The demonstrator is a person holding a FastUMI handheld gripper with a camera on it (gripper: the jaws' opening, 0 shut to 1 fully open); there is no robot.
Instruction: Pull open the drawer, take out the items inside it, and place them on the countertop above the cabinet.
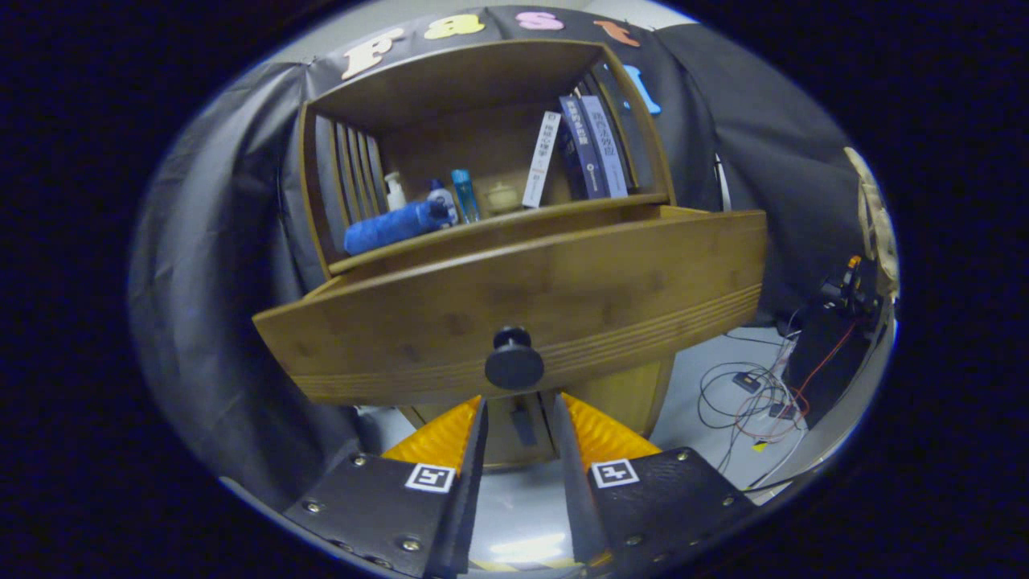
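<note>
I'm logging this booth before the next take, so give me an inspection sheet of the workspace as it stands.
Surface: countertop above the drawer, bare along its front edge.
Job's things: drawer pulled out; its inside is hidden behind the front panel. Knob just ahead of the fingertips.
Clutter: on the countertop, a rolled blue cloth, small bottles, a small pot and leaning books.
Grippers: gripper open, fingers either side below the knob, not pressing it.
Cables: loose wires on the floor beside the cabinet.
Surroundings: dark cloth wall behind.
</note>
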